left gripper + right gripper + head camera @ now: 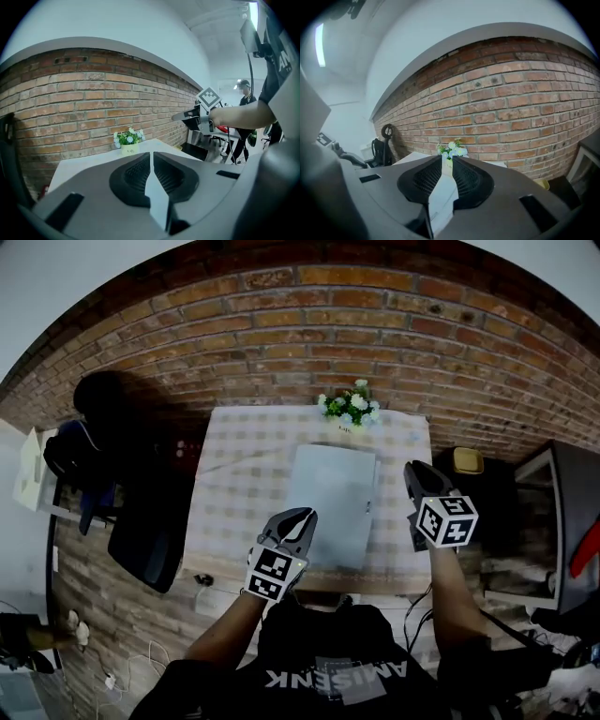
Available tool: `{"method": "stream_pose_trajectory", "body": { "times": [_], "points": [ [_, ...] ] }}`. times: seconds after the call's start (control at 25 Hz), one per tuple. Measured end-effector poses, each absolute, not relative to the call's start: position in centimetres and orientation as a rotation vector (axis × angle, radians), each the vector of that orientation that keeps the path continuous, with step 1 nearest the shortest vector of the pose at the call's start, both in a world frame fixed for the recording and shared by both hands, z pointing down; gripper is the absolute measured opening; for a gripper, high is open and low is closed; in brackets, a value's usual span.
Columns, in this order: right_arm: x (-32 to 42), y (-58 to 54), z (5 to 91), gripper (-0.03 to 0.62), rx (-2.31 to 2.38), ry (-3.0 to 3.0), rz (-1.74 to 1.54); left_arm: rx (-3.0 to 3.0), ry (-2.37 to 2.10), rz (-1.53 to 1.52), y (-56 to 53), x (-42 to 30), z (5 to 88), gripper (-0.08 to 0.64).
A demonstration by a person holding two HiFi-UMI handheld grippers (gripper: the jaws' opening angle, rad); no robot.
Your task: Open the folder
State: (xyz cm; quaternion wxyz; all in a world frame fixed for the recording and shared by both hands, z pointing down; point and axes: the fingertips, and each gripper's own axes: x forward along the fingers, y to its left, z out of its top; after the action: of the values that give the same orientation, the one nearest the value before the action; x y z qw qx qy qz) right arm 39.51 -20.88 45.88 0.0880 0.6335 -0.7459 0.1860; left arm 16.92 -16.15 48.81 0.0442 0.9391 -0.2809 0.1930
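Observation:
A pale blue-grey folder (333,502) lies flat and closed on the checked tablecloth (244,484), near the table's middle. My left gripper (305,514) hovers over the folder's near left corner; its jaws stand together with nothing in them (151,154). My right gripper (412,470) hangs just off the folder's right edge, above the table's right side. Its jaws stand a narrow gap apart with nothing between them (447,161). The right gripper (187,114) also shows in the left gripper view, held above the table.
A small pot of white flowers (350,409) stands at the table's far edge, against the brick wall (375,324). A dark chair (141,531) and a bag (80,465) sit left of the table. A black cabinet (562,521) stands at the right. A person (243,101) stands far off.

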Motion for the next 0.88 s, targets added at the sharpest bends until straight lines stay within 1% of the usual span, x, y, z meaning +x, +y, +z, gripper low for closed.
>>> {"method": "stream_pose_trajectory", "body": {
  "times": [0.04,0.08,0.32,0.44,0.56,0.68,0.88],
  "points": [
    [39.4,-21.3,46.6,0.117,1.87,-2.222,0.574,2.867,-0.862,0.612,-15.8,16.7,49.4,0.015],
    [39.3,-21.6,47.4,0.129,1.855,-2.221,0.593,2.863,-0.868,0.633,-15.5,16.5,50.0,0.015],
    [39.9,-23.6,51.0,0.13,1.838,-2.194,0.684,2.826,-0.853,0.708,-14.3,15.8,53.1,0.015],
    [40.0,-24.4,53.2,0.153,1.81,-2.181,0.717,2.819,-0.859,0.733,-13.7,15.6,54.5,0.022],
    [40.0,-25.3,55.5,0.161,1.778,-2.167,0.765,2.769,-0.871,0.79,-12.9,15.2,57.0,0.056],
    [39.9,-25.8,58.1,0.161,1.75,-2.151,0.824,2.728,-0.869,0.86,-12.0,14.9,59.1,0.065],
    [39.9,-27.1,61.8,0.155,1.742,-2.127,0.931,2.706,-0.86,0.936,-11.5,14.6,61.1,0.129]
  ]
}}
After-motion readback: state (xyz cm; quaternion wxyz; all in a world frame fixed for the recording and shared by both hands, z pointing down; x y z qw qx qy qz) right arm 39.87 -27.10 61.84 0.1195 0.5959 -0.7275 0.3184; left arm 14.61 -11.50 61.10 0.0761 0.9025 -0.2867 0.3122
